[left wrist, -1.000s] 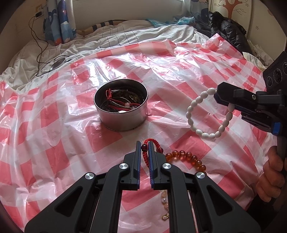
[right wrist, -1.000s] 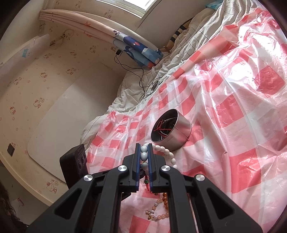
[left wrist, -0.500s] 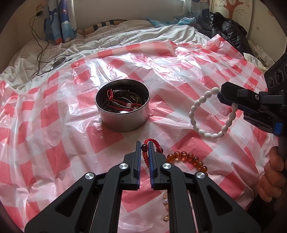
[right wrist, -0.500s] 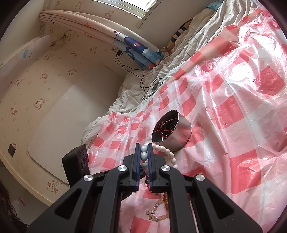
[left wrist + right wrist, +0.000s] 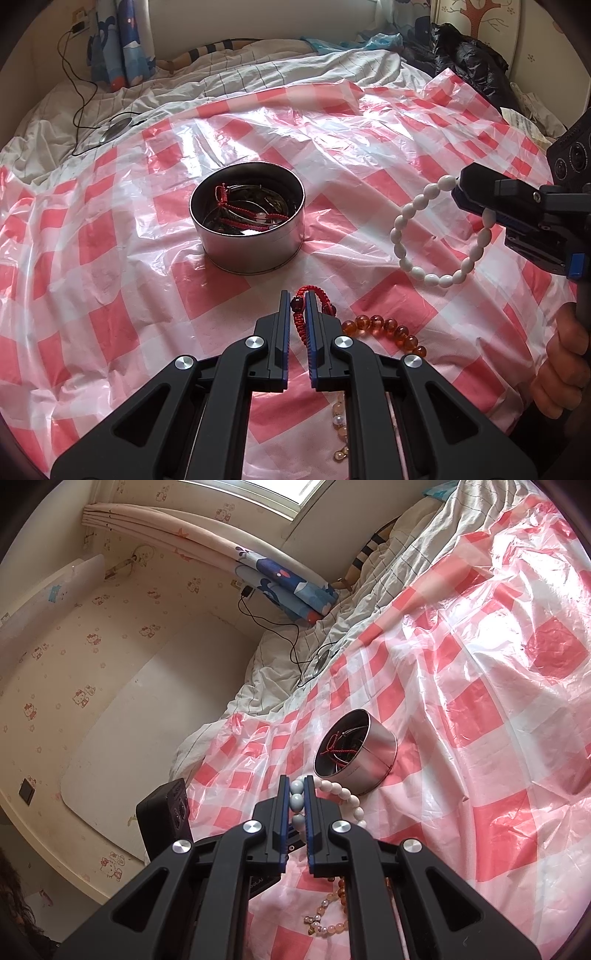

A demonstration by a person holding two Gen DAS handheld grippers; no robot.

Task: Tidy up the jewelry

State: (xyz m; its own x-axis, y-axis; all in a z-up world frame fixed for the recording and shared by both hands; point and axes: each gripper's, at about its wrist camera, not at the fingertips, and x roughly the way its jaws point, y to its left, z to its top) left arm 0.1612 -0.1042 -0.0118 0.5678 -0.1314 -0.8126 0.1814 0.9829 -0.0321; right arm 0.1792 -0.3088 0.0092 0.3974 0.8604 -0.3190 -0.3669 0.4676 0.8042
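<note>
- Part of the red cord bracelet (image 5: 300, 321) is hidden between the fingers of the left hand-held gripper (image 5: 296, 295).
- The pale bead strand (image 5: 339, 424) is largely covered by that gripper's body.
- The hand (image 5: 561, 369) is cut off by the picture's edge.
- The tangled contents of the metal tin (image 5: 247, 236) cannot be told apart.
- The white bead bracelet (image 5: 345, 797) is partly covered by the right hand-held gripper (image 5: 297, 781).

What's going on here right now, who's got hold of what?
A person is sorting jewelry on a bed covered with checked plastic. The right gripper is shut on a white bead bracelet, held in the air. The left gripper is shut on a red cord bracelet. The metal tin already holds some pieces; amber beads lie loose.
</note>
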